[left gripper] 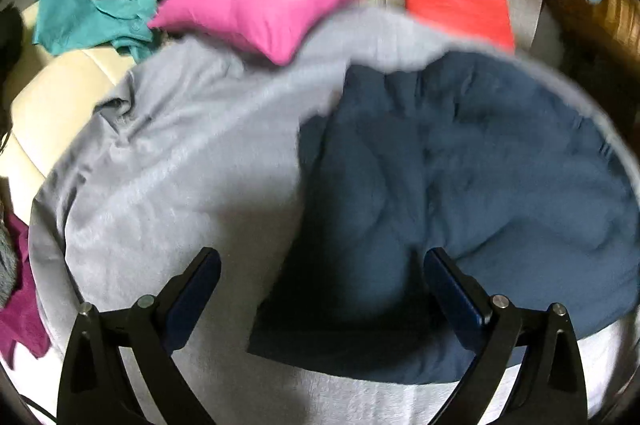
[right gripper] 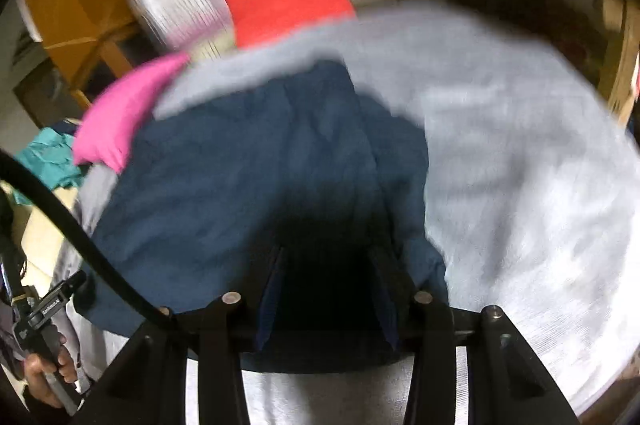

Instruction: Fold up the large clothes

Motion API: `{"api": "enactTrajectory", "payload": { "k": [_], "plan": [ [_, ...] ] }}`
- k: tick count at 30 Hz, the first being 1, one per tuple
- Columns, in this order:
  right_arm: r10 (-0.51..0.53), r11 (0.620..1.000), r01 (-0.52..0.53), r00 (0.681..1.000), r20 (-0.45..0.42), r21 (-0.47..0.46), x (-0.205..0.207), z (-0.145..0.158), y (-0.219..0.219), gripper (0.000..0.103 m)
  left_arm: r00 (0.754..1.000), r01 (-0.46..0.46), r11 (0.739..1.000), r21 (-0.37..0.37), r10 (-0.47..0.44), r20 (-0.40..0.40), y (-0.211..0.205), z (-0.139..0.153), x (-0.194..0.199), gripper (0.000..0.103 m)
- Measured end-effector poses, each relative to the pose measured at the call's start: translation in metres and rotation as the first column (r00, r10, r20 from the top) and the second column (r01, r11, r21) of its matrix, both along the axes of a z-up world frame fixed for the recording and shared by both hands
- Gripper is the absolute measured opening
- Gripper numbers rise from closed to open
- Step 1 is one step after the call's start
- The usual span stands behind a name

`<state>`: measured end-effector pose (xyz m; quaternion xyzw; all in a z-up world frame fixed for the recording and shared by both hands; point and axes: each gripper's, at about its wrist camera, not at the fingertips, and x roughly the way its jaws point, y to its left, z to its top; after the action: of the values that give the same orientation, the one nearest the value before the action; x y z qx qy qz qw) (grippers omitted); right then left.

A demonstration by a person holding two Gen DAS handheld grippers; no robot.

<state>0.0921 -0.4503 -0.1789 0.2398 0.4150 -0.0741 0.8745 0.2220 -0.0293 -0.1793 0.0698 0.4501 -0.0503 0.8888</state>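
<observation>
A dark navy garment (left gripper: 460, 185) lies crumpled on a grey sheet (left gripper: 180, 165) that covers the bed. My left gripper (left gripper: 320, 261) is open and empty, its jaws wide apart just above the garment's near edge. In the right wrist view the same navy garment (right gripper: 248, 165) fills the middle, on the grey sheet (right gripper: 520, 165). My right gripper (right gripper: 326, 253) hovers over the garment's near part with its fingers (right gripper: 274, 289) apart in deep shadow; nothing shows between them. Both views are motion-blurred.
A pink pillow (left gripper: 260, 9) and a red cushion (left gripper: 456, 1) lie at the bed's far end. Teal clothes (left gripper: 92, 13) sit on a cream surface at far left. A magenta cloth (left gripper: 20, 313) hangs at the left edge. The left gripper's handle (right gripper: 44, 337) shows at lower left.
</observation>
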Motion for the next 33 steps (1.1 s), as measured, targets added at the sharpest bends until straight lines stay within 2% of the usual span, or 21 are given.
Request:
{"api": "enactTrajectory", "payload": {
  "k": [1, 2, 3, 6, 9, 11, 13, 14, 16, 18, 22, 24, 26, 29, 33],
  "plan": [
    [-0.006, 1.000, 0.006, 1.000, -0.006, 0.003, 0.002, -0.002, 0.000, 0.047, 0.998, 0.016, 1.000, 0.000, -0.016, -0.059, -0.004, -0.012, 0.005, 0.102],
    [-0.007, 1.000, 0.007, 1.000, -0.001, -0.008, 0.003, 0.001, 0.001, 0.048, 0.998, 0.008, 1.000, -0.019, -0.009, -0.065, -0.003, -0.014, 0.008, 0.102],
    [-0.004, 1.000, 0.004, 1.000, 0.012, -0.031, 0.002, 0.006, 0.004, 0.048, 0.999, -0.005, 0.999, -0.035, 0.003, -0.053, -0.003, -0.009, 0.008, 0.102],
    [0.031, 0.998, -0.027, 0.997, 0.070, -0.064, -0.002, 0.018, 0.018, 0.048, 0.998, 0.060, 0.998, -0.032, -0.058, 0.038, -0.014, 0.010, -0.003, 0.102],
    [0.138, 0.989, -0.126, 0.978, 0.155, -0.083, -0.001, 0.034, 0.046, 0.048, 0.987, 0.115, 0.993, -0.040, -0.110, 0.121, -0.027, 0.026, -0.019, 0.102],
    [0.229, 0.970, -0.209, 0.958, 0.174, -0.127, 0.002, 0.039, 0.071, 0.048, 0.979, 0.163, 0.985, -0.051, -0.155, 0.132, -0.039, 0.025, -0.026, 0.102],
    [0.305, 0.951, -0.293, 0.940, 0.155, -0.099, 0.010, 0.033, 0.092, 0.049, 0.977, 0.199, 0.980, -0.019, -0.196, 0.088, -0.055, 0.013, -0.023, 0.102],
    [0.327, 0.945, -0.320, 0.936, 0.129, -0.073, 0.015, 0.026, 0.098, 0.053, 0.975, 0.212, 0.977, 0.024, -0.213, 0.058, -0.065, 0.002, -0.020, 0.102],
    [0.368, 0.929, -0.366, 0.930, 0.024, -0.052, 0.030, 0.004, 0.110, 0.056, 0.974, 0.218, 0.973, 0.082, -0.222, 0.053, -0.074, -0.010, -0.023, 0.103],
    [0.368, 0.924, -0.367, 0.930, -0.007, -0.105, 0.034, 0.001, 0.118, 0.058, 0.976, 0.210, 0.975, 0.078, -0.214, 0.044, -0.075, -0.009, -0.020, 0.103],
    [0.350, 0.936, -0.347, 0.934, 0.066, -0.059, 0.029, 0.012, 0.108, 0.057, 0.979, 0.194, 0.981, -0.001, -0.194, 0.068, -0.066, 0.002, -0.028, 0.103],
    [0.337, 0.940, -0.329, 0.937, 0.091, -0.086, 0.030, 0.019, 0.106, 0.057, 0.976, 0.197, 0.980, 0.010, -0.197, 0.090, -0.069, 0.004, -0.030, 0.103],
    [0.294, 0.952, -0.284, 0.952, 0.079, -0.114, 0.028, 0.020, 0.107, 0.058, 0.975, 0.200, 0.978, 0.060, -0.205, 0.086, -0.077, -0.002, -0.031, 0.103],
    [0.227, 0.973, -0.226, 0.974, 0.013, -0.056, 0.036, 0.006, 0.097, 0.056, 0.977, 0.189, 0.978, 0.084, -0.196, 0.081, -0.085, -0.014, -0.029, 0.103],
    [0.233, 0.972, -0.232, 0.972, 0.015, -0.040, 0.033, 0.006, 0.096, 0.059, 0.977, 0.187, 0.980, 0.073, -0.193, 0.087, -0.082, -0.019, -0.030, 0.103]
  ]
}}
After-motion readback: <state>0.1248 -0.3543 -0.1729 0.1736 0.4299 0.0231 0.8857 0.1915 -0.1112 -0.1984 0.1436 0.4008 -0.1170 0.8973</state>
